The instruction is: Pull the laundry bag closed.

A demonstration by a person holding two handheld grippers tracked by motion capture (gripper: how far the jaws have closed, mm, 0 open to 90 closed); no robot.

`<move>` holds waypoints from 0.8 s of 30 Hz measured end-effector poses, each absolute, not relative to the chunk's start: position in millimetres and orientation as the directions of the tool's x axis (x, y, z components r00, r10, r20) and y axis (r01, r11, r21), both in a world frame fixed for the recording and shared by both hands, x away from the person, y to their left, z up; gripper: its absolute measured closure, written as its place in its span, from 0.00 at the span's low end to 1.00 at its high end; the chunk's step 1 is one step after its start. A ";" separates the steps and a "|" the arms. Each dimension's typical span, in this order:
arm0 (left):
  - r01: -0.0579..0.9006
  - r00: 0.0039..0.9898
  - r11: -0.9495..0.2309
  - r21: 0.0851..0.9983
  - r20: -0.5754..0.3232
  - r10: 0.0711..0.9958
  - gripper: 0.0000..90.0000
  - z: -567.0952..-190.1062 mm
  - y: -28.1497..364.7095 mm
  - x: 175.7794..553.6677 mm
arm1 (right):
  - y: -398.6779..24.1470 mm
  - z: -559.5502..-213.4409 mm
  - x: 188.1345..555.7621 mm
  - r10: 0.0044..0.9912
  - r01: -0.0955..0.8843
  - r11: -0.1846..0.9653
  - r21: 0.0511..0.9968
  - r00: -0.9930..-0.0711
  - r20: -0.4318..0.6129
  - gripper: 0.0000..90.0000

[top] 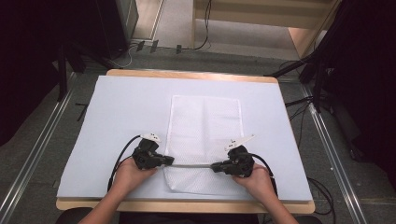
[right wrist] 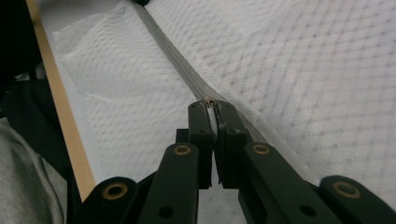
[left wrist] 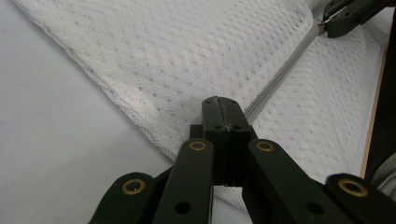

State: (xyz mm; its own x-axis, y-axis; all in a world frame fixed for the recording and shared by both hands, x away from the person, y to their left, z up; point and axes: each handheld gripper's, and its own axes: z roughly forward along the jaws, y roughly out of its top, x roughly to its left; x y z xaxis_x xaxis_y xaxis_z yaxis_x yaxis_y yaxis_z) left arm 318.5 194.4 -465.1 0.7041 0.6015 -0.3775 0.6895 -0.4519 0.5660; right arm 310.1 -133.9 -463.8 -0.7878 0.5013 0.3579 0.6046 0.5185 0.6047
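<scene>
Near the counter's front edge, the left tongs [top: 171,161] are clamped tight on the left end of the grey zipper [top: 191,165], and the right tongs [top: 214,166] are pinched on its small metal pull [right wrist: 207,101]. The zipper crosses a flat white mesh laundry bag [top: 205,121], which lies mid-counter on the pale blue counter cover [top: 126,107].

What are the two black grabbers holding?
Left gripper pinches the mesh bag at its zipper's left end; right gripper pinches the zipper pull.
</scene>
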 end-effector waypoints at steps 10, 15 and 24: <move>0.693 0.701 -0.449 0.564 -0.383 0.601 1.00 -465.3 194.6 318.8 | -149.6 -460.9 309.7 0.507 0.604 0.521 0.604 -0.787 0.350 0.98; 0.696 0.699 -0.446 0.563 -0.389 0.601 1.00 -465.6 195.2 319.1 | -158.6 -457.3 309.6 0.488 0.574 0.532 0.622 -0.808 0.329 0.98; 0.694 0.701 -0.446 0.565 -0.386 0.600 1.00 -465.5 194.8 319.0 | -177.1 -457.8 311.0 0.497 0.579 0.522 0.626 -0.803 0.329 0.98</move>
State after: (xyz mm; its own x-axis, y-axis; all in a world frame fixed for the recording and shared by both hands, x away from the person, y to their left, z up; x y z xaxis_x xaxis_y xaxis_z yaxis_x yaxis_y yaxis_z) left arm 319.0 194.8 -465.5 0.7005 0.6001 -0.3862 0.6939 -0.4465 0.5650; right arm 311.0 -177.1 -457.8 -0.8031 0.4966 0.3292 0.5793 0.5218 0.6262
